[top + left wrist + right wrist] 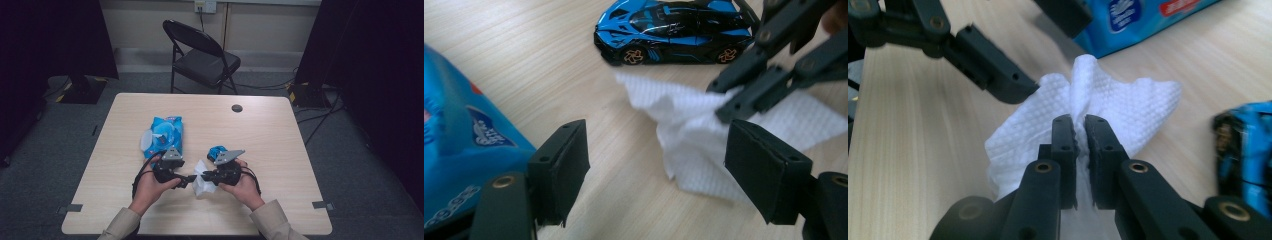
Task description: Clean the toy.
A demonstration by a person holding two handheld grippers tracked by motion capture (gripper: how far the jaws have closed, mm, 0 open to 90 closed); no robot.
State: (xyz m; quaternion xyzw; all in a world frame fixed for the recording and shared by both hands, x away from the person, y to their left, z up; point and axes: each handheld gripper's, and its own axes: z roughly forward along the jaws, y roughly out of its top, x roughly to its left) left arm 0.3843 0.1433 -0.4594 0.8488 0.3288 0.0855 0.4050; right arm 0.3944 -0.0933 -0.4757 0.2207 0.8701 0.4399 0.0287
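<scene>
Wipe: white wipe point(1128, 100) lies crumpled on the tabletop point(280, 135) near the front edge, between the two hand-held grippers.
Right hand-held gripper point(1081, 125): jaws pressed together on a raised fold of the wipe; the rest of the sheet spreads out beyond them.
Left hand-held gripper point(656, 155): jaws wide apart, holding nothing; the wipe sits ahead of them, towards the right jaw.
Neighbours: blue toy car point(671, 30) just beyond the wipe; blue wipe pack point(166, 132) near the left hand-held gripper.
Open room: bare tabletop behind and to the right.
Hidden: the toy car is partly covered in the high view; the pack's print is cut off.
</scene>
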